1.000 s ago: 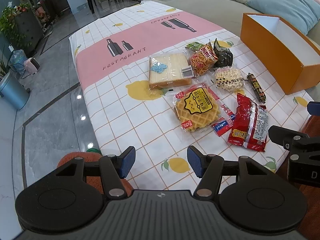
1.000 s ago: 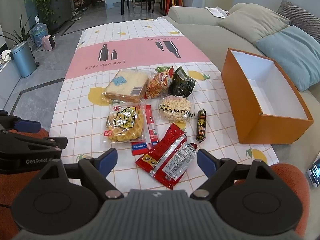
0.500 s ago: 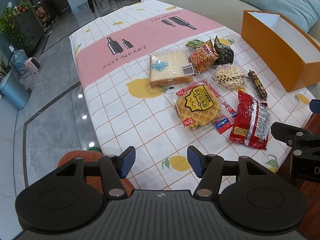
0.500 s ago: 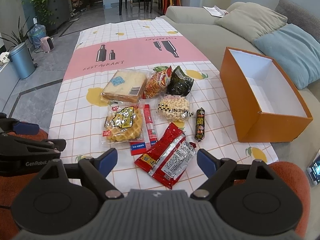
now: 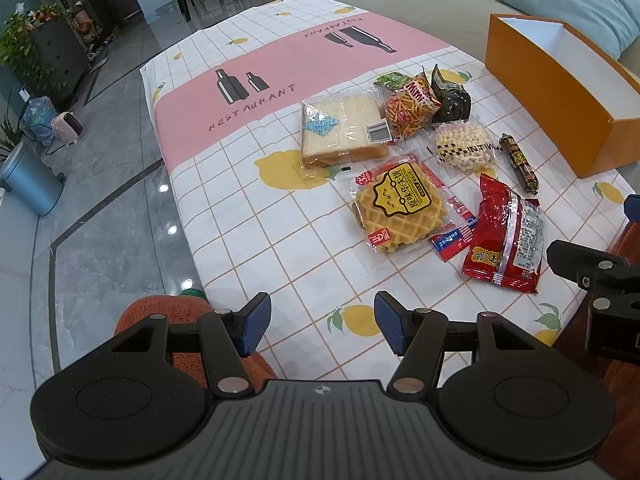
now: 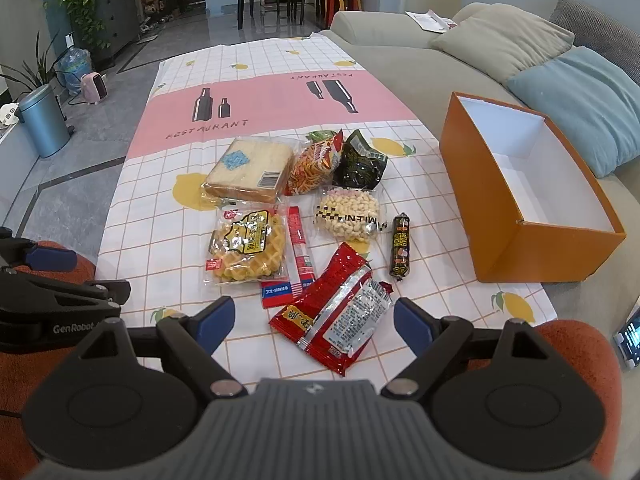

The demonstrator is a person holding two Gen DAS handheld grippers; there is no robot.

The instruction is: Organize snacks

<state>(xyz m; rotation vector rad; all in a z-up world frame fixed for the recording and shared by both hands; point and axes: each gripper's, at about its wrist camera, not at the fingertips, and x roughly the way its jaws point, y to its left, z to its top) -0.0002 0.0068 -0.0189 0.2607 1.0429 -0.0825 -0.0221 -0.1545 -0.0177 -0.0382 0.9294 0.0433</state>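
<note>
Several snacks lie on the checked tablecloth (image 6: 168,216): a red packet (image 6: 336,316) nearest me, a waffle pack (image 6: 246,246), a red stick pack (image 6: 298,248), a dark sausage (image 6: 401,247), a bag of white puffs (image 6: 347,214), bagged bread (image 6: 250,168), an orange snack bag (image 6: 314,162) and a black packet (image 6: 360,160). An open orange box (image 6: 532,200) stands to the right, empty. My right gripper (image 6: 314,320) is open, just short of the red packet (image 5: 506,236). My left gripper (image 5: 322,326) is open over the near table edge, left of the snacks.
A grey sofa (image 6: 400,36) with cushions runs behind the table on the right. An orange stool (image 5: 168,312) sits below the left gripper. A blue bin (image 6: 42,120) and plants stand on the tiled floor at left. A phone (image 6: 632,332) is at far right.
Both grippers have drawn back and risen slightly, so the snacks look a little farther off. Both stay open and nothing on the table has moved.
</note>
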